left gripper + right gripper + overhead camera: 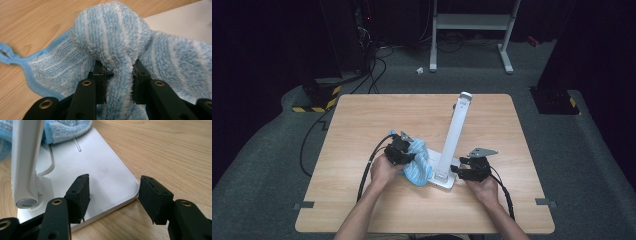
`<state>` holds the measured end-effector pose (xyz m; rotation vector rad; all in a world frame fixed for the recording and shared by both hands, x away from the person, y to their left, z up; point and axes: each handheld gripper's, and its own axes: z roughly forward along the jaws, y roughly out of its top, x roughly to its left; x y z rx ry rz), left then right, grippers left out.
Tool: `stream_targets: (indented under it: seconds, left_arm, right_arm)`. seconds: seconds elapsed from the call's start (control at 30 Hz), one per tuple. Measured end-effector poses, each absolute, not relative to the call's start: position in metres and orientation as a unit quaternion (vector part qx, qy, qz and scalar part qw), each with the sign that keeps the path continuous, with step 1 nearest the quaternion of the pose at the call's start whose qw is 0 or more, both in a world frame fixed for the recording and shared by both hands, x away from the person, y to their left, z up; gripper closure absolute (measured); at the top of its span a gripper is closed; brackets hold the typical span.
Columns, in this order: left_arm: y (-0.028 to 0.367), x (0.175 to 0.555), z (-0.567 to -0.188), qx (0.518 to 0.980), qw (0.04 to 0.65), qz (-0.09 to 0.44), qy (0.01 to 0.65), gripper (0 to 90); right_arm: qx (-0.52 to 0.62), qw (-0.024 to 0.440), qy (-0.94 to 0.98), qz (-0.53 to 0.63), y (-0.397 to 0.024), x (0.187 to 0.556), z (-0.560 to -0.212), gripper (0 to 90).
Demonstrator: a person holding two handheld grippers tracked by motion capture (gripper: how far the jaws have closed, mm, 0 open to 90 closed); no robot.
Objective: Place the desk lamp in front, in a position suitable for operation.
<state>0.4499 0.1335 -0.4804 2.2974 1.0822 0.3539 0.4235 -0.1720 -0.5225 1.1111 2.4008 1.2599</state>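
Note:
A blue and white striped cloth lies bunched on the wooden table, against the left side of a white desk lamp's flat base. My left gripper is shut on a fold of the cloth, which bulges above its jaws. The lamp arm leans up and away from the base. My right gripper stands open at the base's near right corner; one jaw is over the base, the other over the table, and the pads do not press on it.
The cloth's edge drapes onto the lamp base behind the arm's hinge. A power mark sits on the base. Bare wood stretches across the table's far half. Cables trail from both grippers toward the front edge.

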Motion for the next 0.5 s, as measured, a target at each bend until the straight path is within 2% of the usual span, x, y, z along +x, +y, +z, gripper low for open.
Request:
stream_targets:
  seconds: [0.17,0.27,0.33,0.43,0.5]
  left_arm:
    - [0.136,0.439,-0.480,0.860,0.299,0.130,0.392,70.1]
    - [0.121,0.430,-0.477,0.873,0.314,0.110,0.357,70.2]
    - [0.105,0.426,-0.475,0.888,0.296,0.134,0.327,70.1]
    - [0.090,0.432,-0.477,0.888,0.310,0.109,0.321,70.0]
    - [0.083,0.436,-0.479,0.889,0.309,0.110,0.320,69.9]
  right_arm:
    - [0.378,0.105,0.815,0.427,-0.172,0.423,-0.522,41.5]
    - [0.377,0.106,0.815,0.427,-0.172,0.423,-0.522,41.5]
    - [0.377,0.107,0.815,0.427,-0.172,0.423,-0.522,41.5]
    - [0.376,0.107,0.816,0.426,-0.172,0.423,-0.522,41.5]
    - [0.376,0.108,0.816,0.426,-0.172,0.423,-0.522,41.5]
